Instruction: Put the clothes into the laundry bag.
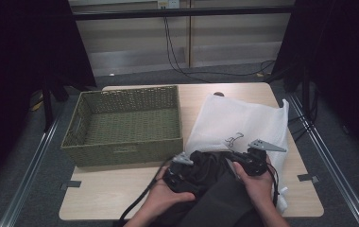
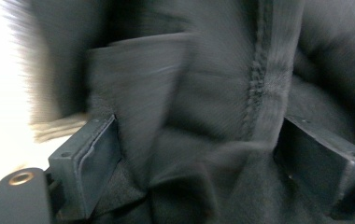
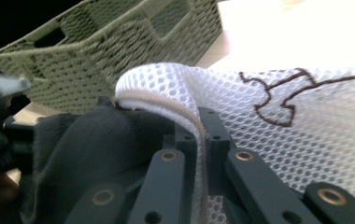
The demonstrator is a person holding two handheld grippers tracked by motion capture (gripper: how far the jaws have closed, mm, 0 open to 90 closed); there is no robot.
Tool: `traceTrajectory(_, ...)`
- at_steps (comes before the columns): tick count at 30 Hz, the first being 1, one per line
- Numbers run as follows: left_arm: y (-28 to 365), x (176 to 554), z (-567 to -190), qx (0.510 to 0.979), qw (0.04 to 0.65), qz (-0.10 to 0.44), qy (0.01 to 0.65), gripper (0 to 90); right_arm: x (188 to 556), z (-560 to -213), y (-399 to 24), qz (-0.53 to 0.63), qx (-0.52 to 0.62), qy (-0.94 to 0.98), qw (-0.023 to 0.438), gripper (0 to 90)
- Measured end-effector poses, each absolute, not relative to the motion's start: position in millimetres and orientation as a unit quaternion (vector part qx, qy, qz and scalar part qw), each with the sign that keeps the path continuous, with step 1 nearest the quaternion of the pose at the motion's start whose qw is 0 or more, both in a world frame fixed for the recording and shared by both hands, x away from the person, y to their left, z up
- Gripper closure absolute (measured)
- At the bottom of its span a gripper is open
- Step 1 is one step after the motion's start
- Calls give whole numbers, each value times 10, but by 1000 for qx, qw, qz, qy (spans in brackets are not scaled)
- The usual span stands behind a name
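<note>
We're working at a light wood table (image 1: 121, 189). The biggest thing on it is the green woven basket (image 1: 123, 125), w/ nothing in it that we can see, sitting up and to the left of both grippers. Next in size is the white mesh laundry bag (image 1: 243, 120), w/ a brown stitched motif, lying flat and running away from the right gripper (image 1: 251, 161) toward the far edge. Then the dark garment (image 1: 206, 170), bunched betw. our two hands at the bag's near end, w/ the rest draped back toward us off the near table edge.

Right gripper: jaws pressed together, pinching the bag's zipper edge (image 3: 166, 100), which arches up just ahead of them so the mouth is lifted. The dark cloth (image 3: 96, 144) sits right beside those jaws, at the opening.

Left gripper (image 2: 213, 149): jaws spread wide, w/ garment fabric and a seam (image 2: 259, 74) between and beyond them; the pads don't look to be pressing it. View is blurred, so contact is hard to call.

Our read: the mouth is held open and part of the garment is at or just inside it. Most of the cloth is prob. outside. Left to do: re-grip, push the rest in, zip up, maybe move to the basket.
</note>
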State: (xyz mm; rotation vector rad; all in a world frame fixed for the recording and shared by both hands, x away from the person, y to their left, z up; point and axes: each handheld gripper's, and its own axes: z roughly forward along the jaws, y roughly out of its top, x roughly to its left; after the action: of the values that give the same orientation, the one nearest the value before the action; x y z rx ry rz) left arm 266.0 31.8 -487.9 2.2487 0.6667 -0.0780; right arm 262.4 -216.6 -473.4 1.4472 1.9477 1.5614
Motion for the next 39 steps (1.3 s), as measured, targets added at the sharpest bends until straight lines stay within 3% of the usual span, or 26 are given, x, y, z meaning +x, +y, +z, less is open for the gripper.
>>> traceTrajectory(1,259,2637,-4852,887,379,-11,262,230,2627,-4748,-2146,534,495,674,127,883)
traceTrajectory(4,137,2600,-4806,898,375,22,230,687,2642,-4778,-2111,533,494,676,122,883)
traceTrajectory(5,84,2583,-4788,896,384,24,223,783,2642,-4775,-2104,535,493,675,122,883)
traceTrajectory(8,31,2570,-4656,879,430,7,207,813,2625,-4702,-2080,544,479,678,124,883)
traceTrajectory(12,133,2704,-4482,796,563,-59,216,814,2503,-4465,-2100,570,447,677,132,882)
traceTrajectory(15,145,2783,-4565,780,566,-10,266,813,2421,-4333,-2179,591,429,672,127,882)
traceTrajectory(17,27,2843,-4786,815,493,69,296,813,2419,-4358,-2209,587,424,681,111,882)
traceTrajectory(18,-21,2889,-4900,829,462,72,307,810,2428,-4408,-2200,579,426,687,109,883)
traceTrajectory(21,-76,2904,-4850,832,458,66,305,761,2479,-4572,-2192,559,443,693,103,884)
traceTrajectory(23,-34,2883,-4752,841,460,35,282,603,2520,-4629,-2244,552,457,689,107,884)
traceTrajectory(25,84,2852,-4655,837,475,-3,272,310,2545,-4650,-2307,551,474,677,114,883)
traceTrajectory(26,201,2825,-4590,828,491,-22,270,310,2545,-4650,-2307,551,474,677,114,883)
traceTrajectory(28,404,2801,-4523,814,510,-42,273,227,2556,-4678,-2328,548,482,673,119,883)
traceTrajectory(32,606,2764,-4600,818,493,-72,286,142,2581,-4703,-2299,542,480,679,123,883)
traceTrajectory(36,376,2665,-4817,858,428,-99,267,47,2606,-4728,-2254,539,480,681,122,883)
traceTrajectory(39,170,2611,-4899,884,377,-64,268,95,2617,-4759,-2219,536,480,685,115,883)
